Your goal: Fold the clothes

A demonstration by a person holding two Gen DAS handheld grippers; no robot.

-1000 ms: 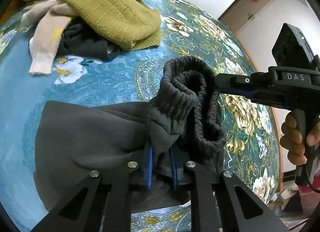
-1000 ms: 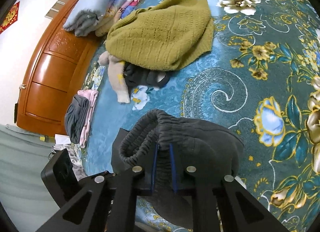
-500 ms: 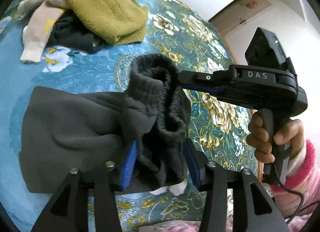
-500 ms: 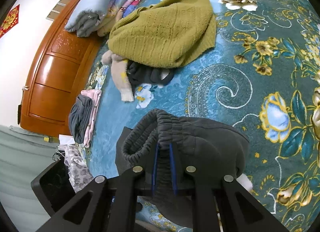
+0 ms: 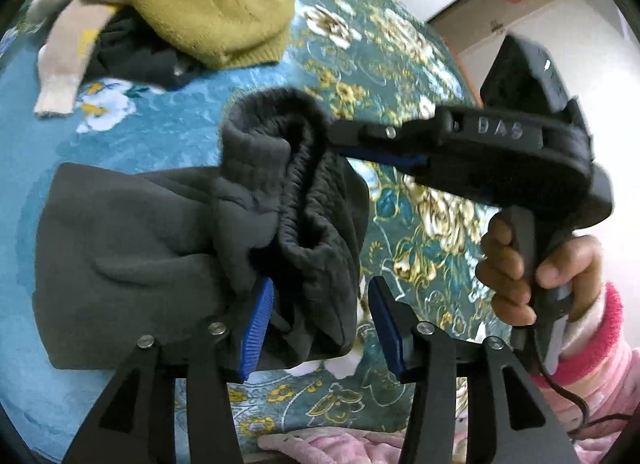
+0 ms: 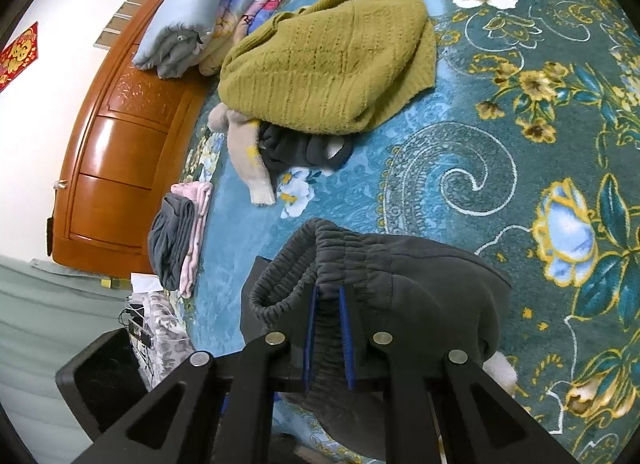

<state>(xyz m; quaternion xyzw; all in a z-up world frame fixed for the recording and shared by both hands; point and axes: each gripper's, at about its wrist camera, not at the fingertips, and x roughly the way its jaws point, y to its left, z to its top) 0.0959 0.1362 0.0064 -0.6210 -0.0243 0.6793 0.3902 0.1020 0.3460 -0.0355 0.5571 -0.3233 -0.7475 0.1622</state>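
Dark grey pants [image 5: 132, 244] lie on the floral bedspread [image 5: 168, 132], their elastic waistband [image 5: 296, 184] lifted off it. My left gripper [image 5: 320, 284] is open: bunched cloth hangs between the blue pads, brushing the left one, and the right pad stands clear of it. From the right, my right gripper [image 5: 344, 140] reaches in, shut on the waistband's top edge, with a person's hand [image 5: 516, 264] on its handle. In the right wrist view the right gripper [image 6: 328, 292] pinches the gathered waistband [image 6: 304, 264], and the pants [image 6: 432, 284] drape below it.
An olive knit sweater [image 6: 328, 64] lies over a beige sweater [image 6: 248, 160] and a dark garment [image 6: 304, 148] further up the bed. Folded grey and pink clothes [image 6: 180, 240] sit by the wooden headboard [image 6: 116, 144], with rolled bedding [image 6: 200, 12] beyond them.
My left gripper's jaws, shut on the pants a second ago, have parted and drawn back a little. The right gripper keeps its hold on the waistband.
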